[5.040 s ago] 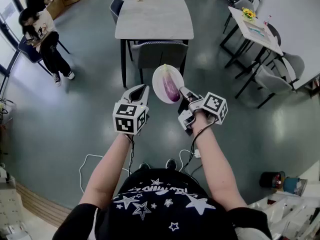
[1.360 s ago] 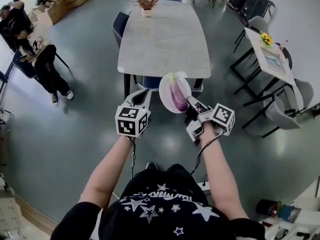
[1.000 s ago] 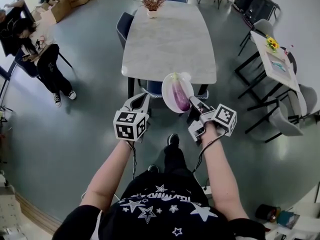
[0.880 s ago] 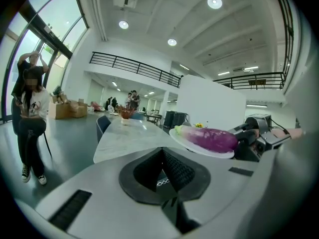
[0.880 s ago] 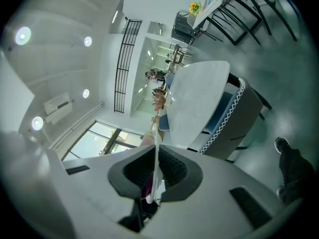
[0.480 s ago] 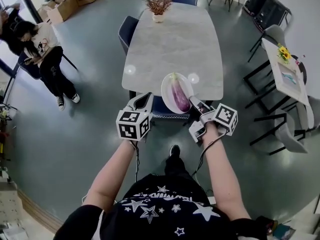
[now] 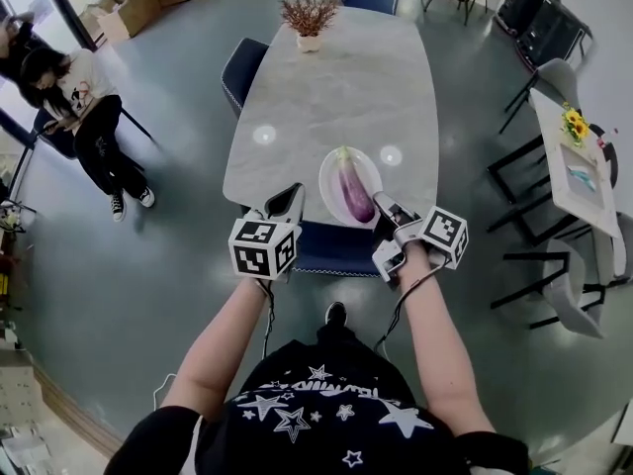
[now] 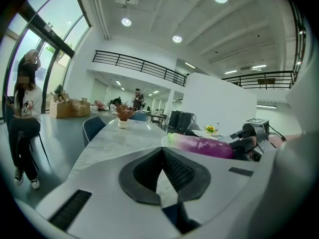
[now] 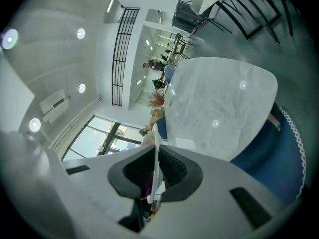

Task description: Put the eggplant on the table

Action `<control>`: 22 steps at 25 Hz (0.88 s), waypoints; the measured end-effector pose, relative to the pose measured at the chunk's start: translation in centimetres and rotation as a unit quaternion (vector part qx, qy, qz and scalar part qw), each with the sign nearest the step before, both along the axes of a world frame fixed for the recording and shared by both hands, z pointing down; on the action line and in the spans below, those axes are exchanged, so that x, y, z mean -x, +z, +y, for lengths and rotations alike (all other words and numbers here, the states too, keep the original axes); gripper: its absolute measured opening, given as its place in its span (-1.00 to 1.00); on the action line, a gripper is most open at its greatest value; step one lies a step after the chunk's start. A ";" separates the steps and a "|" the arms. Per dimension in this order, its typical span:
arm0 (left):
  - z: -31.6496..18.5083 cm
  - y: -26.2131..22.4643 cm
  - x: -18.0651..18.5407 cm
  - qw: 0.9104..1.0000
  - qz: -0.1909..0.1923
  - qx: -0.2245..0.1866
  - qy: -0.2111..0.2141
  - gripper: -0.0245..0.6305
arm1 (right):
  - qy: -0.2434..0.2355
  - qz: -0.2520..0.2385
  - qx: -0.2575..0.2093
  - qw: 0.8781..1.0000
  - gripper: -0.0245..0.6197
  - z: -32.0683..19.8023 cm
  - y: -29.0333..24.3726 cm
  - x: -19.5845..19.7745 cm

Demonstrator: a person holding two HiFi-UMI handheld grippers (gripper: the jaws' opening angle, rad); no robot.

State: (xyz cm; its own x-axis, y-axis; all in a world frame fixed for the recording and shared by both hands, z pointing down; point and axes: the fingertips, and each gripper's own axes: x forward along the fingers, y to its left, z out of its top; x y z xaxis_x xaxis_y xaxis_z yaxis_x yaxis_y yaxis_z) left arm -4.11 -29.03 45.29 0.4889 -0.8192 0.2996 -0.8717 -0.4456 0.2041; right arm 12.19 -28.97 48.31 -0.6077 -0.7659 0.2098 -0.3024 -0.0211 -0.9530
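While the right gripper [image 7: 381, 204] pinches the near rim of a white plate [image 7: 327, 177], its jaws are narrowed onto that thin edge, which the right gripper view shows edge-on as a pale line between the ribbed pads [image 9: 169, 169]. On the plate lies the eggplant [image 7: 353, 190], lengthwise, green stem toward 12 o'clock and purple body running back toward 5 o'clock. It sits just past the right jaws at about 11 o'clock from their tips, not between them. In the head view the plate lies over the near end of the marble table [image 7: 336, 87]; whether it rests on the top cannot be told.

The left gripper [image 7: 288, 197] has its jaws pressed together with nothing in them, and hangs just beside the plate. The eggplant is at 3 o'clock from its tips. A blue chair [image 7: 331, 250] is tucked under the table edge below both grippers, and a potted plant [image 7: 309, 18] stands at the table's far end.
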 end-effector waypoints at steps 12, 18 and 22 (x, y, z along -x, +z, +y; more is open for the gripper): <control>-4.7 0.0 -1.3 0.999 -0.006 0.001 -0.047 -0.90 | -0.062 0.012 -0.006 0.998 -0.85 -6.8 0.2 -0.9; -8.2 -0.4 0.2 0.998 -0.003 0.004 -0.059 -0.90 | -0.053 -0.009 0.012 0.999 -0.85 -10.4 1.3 -0.3; -10.6 0.1 1.0 0.998 -0.005 0.003 -0.060 -0.90 | -0.051 -0.004 0.011 0.999 -0.85 -11.9 2.0 0.2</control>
